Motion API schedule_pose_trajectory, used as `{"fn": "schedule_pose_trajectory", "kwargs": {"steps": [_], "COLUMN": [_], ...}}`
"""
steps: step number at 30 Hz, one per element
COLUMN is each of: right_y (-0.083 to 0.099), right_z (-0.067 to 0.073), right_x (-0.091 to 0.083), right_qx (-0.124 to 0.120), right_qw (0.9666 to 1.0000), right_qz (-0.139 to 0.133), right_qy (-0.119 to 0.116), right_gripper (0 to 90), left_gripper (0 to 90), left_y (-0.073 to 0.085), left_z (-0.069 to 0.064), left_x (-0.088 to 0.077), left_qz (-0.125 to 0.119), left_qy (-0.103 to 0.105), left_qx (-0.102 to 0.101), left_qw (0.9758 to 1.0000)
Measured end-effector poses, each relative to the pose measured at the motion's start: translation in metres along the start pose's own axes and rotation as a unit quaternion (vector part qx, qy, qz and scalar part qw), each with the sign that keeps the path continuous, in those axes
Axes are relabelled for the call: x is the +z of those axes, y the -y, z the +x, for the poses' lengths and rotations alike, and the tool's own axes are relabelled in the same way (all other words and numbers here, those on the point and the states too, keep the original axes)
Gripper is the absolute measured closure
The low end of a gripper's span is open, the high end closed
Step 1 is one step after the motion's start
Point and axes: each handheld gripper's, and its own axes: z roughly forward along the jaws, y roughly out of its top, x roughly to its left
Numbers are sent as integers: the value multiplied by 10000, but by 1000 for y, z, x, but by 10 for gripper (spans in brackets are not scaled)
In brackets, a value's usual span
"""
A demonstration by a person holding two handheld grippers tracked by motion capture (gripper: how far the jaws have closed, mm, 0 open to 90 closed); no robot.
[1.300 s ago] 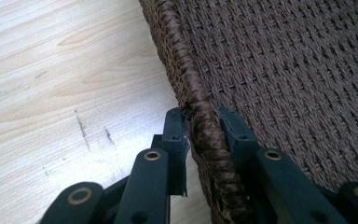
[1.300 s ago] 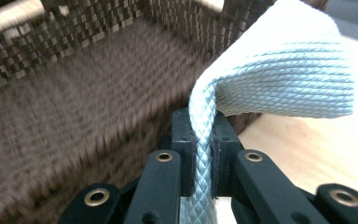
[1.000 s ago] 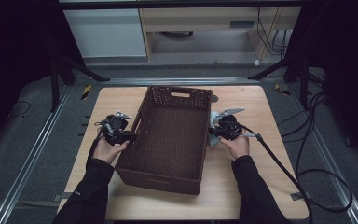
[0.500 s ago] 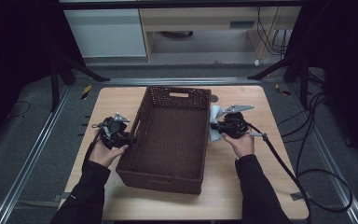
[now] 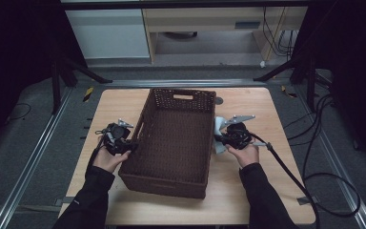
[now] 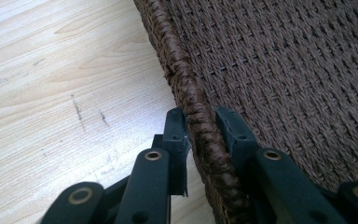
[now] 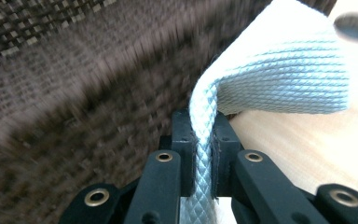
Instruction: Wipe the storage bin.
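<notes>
A dark brown woven basket (image 5: 140,129) sits in the middle of the wooden table. My left gripper (image 5: 129,145) is at the basket's left wall. In the left gripper view its jaws (image 6: 200,123) straddle the wrapped rim (image 6: 168,51); they have just been closing and now press on the rim from both sides. My right gripper (image 5: 218,138) is by the basket's right wall, shut on a pale blue quilted cloth (image 5: 218,126). In the right gripper view the cloth (image 7: 279,74) folds up out of the shut gripper (image 7: 201,126) beside the blurred basket wall (image 7: 74,93).
The table (image 5: 267,109) has bare wood on both sides of the basket. A small round hole (image 5: 218,100) lies near the basket's far right corner. Cables (image 5: 286,167) trail from the right gripper over the table's right edge. Metal rails run along the floor on each side.
The right hand has shifted a little beside the basket with the cloth still in its jaws. The left hand and the basket stay where they were.
</notes>
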Motion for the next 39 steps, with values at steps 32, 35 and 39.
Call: {"fn": "schedule_pose_trajectory", "kwargs": {"steps": [32, 35, 39], "right_y": [-3, 5, 14], "right_z": [8, 7, 6], "right_x": [-10, -1, 9], "right_qx": [-33, 29, 86], "right_qw": [9999, 9999, 9994], "right_qz": [-106, 104, 336], "right_qy": [-93, -90, -79], "right_gripper": [837, 837, 838], "left_gripper": [616, 601, 608], "left_y": [-14, -11, -5], "left_z": [4, 1, -3], "left_x": [5, -1, -4], "left_qz": [-205, -274, -192], "left_qy": [-50, 6, 20], "left_qx": [-25, 38, 145], "left_qw": [9998, 9996, 9997]}}
